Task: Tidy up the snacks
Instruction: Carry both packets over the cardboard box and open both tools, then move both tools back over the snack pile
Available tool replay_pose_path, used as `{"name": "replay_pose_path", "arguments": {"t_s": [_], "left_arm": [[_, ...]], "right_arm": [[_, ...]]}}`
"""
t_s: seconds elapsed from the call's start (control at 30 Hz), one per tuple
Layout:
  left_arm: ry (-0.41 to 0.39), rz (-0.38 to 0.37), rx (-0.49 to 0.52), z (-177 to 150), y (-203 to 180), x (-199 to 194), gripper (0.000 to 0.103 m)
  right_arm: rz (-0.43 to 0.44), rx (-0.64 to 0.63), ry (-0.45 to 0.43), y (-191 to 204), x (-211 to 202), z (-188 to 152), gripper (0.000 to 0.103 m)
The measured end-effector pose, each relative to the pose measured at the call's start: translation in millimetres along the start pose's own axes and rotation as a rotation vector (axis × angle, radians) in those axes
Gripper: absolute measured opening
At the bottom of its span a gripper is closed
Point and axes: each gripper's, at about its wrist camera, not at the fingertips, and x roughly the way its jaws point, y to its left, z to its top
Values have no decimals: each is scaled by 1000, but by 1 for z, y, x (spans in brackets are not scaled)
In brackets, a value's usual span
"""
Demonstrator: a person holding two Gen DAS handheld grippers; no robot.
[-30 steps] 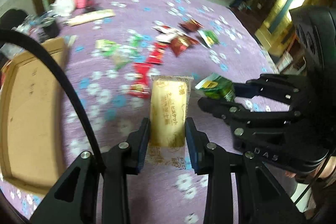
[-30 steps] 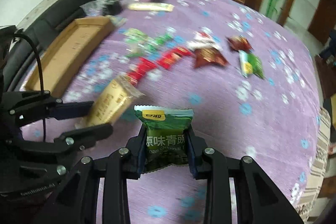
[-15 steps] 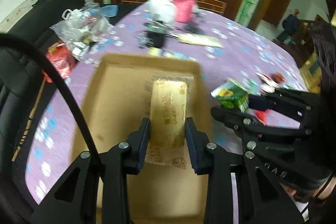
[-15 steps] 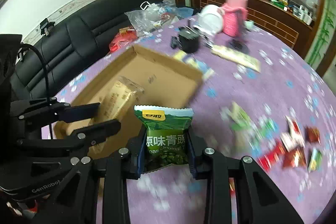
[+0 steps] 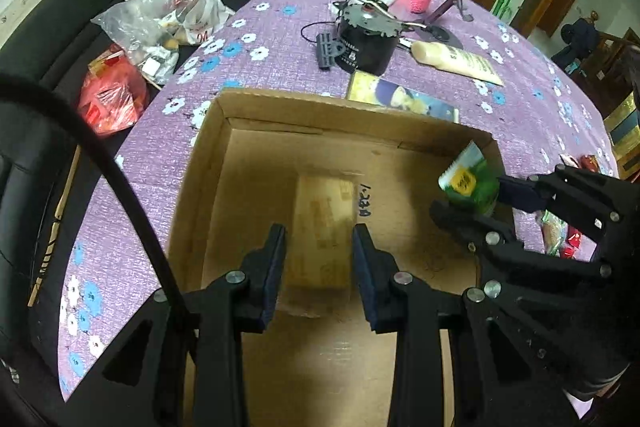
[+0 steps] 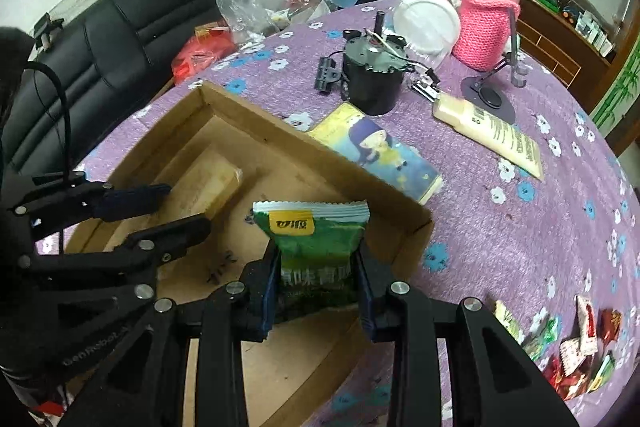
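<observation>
item 1: left tool, clenched on a beige biscuit packet; the packet is blurred, stands lengthwise between the pads, and hangs over the floor of the cardboard box.

item 2: right tool, grasping a green pea snack packet by its lower half, yellow label upward; the packet sits above the box's near right corner, just inside the rim.

item 3: cardboard box, shallow, open-topped, lying on the bench, which is covered in a purple flowered cloth; black handwriting on the box floor.

item 4: loose snack sachets, red, green and white, clustered at the right edge of the bench, well apart from the box.

item 5: beyond the box: illustrated booklet touching the far wall, black motor, cream tube, white bowl, pink knitted jar cover.

item 6: plastic bags on the black sofa beside the bench.
</observation>
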Motion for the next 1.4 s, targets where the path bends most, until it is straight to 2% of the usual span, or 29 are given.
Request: {"name": "replay_pose_path", "arguments": {"t_s": [0.1, 0.17, 0.23, 0.33, 0.47, 0.6, 0.73, 0.83, 0.93, 1.1, 1.17, 1.23, 1.4], "left_arm": [[20, 13, -2, 1, -2, 0, 36], [17, 20, 3, 0, -3, -1, 36], [16, 40, -1, -2, -4, -3, 37], [7, 59, -20, -7, -4, -9, 38], [-43, 79, -34, -17, -10, -27, 39], [-97, 84, 3, -33, -38, -48, 39], [-129, 12, 73, -52, -88, -63, 38], [-108, -58, 127, -62, -128, -62, 38], [-78, -89, 176, -67, -168, -50, 38], [-12, -96, 259, -72, -226, -20, 38], [-5, -63, 283, -75, -243, -10, 38], [12, -40, 283, -72, -251, 1, 38], [22, -10, 260, -66, -261, 14, 38]], "right_arm": [[-10, -14, 2, -1, 1, -2, 42], [-11, -5, -6, -3, -3, -4, 43], [-19, -4, -26, -3, -9, -6, 54], [-54, -13, -69, -2, -22, -10, 62], [-31, 36, -139, -4, -50, -27, 63], [4, 108, -182, -23, -76, -56, 65], [0, 199, -198, -68, -103, -101, 65], [-53, 261, -183, -110, -118, -141, 65], [-111, 336, -149, -155, -126, -176, 65], [-160, 448, -129, -222, -137, -214, 65], [-177, 439, -120, -236, -139, -222, 65], [-213, 430, -119, -252, -139, -226, 68], [-224, 432, -80, -297, -121, -225, 70]]}}
